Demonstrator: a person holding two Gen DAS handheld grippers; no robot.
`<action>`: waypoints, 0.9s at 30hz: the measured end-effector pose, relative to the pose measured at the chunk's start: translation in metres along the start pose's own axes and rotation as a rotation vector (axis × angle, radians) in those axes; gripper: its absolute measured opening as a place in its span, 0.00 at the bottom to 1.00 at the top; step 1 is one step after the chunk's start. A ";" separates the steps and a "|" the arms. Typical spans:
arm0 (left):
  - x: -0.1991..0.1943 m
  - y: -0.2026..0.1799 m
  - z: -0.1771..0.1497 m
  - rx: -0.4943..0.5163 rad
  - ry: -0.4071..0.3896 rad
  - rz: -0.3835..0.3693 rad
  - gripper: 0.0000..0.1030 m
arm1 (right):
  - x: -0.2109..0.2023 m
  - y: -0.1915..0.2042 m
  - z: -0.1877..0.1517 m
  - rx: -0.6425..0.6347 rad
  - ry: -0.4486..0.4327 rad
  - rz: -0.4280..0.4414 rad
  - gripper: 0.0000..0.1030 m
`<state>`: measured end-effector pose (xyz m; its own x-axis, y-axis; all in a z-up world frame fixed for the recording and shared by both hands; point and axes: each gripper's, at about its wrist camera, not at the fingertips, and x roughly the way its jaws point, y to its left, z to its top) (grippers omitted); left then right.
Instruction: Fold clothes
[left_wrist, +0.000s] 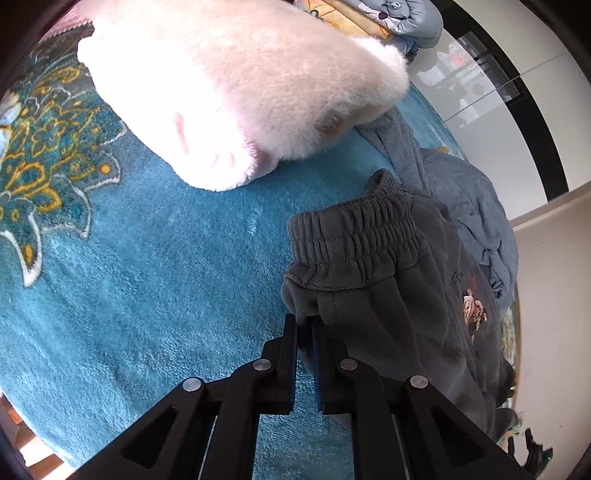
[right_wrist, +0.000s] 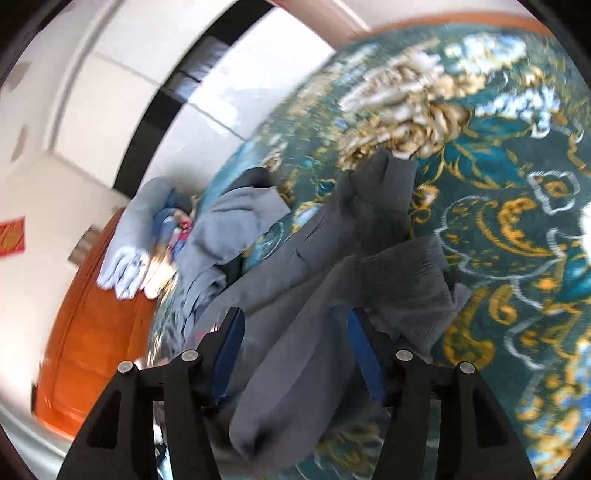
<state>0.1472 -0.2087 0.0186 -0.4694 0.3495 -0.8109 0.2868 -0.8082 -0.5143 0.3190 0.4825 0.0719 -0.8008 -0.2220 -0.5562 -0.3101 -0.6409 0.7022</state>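
Dark grey sweatpants (left_wrist: 369, 266) with a gathered elastic waistband lie on a teal plush blanket (left_wrist: 147, 277) with gold flower patterns. My left gripper (left_wrist: 304, 325) is shut on a fold of the pants just below the waistband, at their left edge. In the blurred right wrist view the same dark grey pants (right_wrist: 369, 221) drape in a long fold over the patterned blanket (right_wrist: 517, 221). My right gripper (right_wrist: 295, 332) stands open, with the cloth lying loose between its blue pads (right_wrist: 229, 347).
A fluffy pink garment (left_wrist: 240, 85) lies beyond the pants on the blanket. A blue-grey garment (left_wrist: 472, 199) is heaped to the right, the same one (right_wrist: 229, 221) near the bed's edge. An orange wooden bed frame (right_wrist: 85, 332) borders white floor tiles (left_wrist: 498, 110).
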 end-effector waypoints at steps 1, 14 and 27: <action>0.000 -0.003 -0.001 0.006 -0.004 0.011 0.09 | -0.011 -0.007 -0.006 -0.010 -0.008 -0.025 0.58; -0.007 -0.009 -0.015 -0.012 -0.010 0.013 0.08 | 0.035 -0.072 -0.029 0.287 -0.016 -0.098 0.16; -0.074 -0.070 -0.025 0.250 -0.155 -0.116 0.06 | -0.117 0.011 -0.033 0.073 -0.369 0.101 0.10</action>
<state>0.1826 -0.1661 0.1080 -0.6141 0.3855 -0.6887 0.0186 -0.8653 -0.5010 0.4258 0.4768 0.1299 -0.9556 0.0068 -0.2947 -0.2453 -0.5727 0.7822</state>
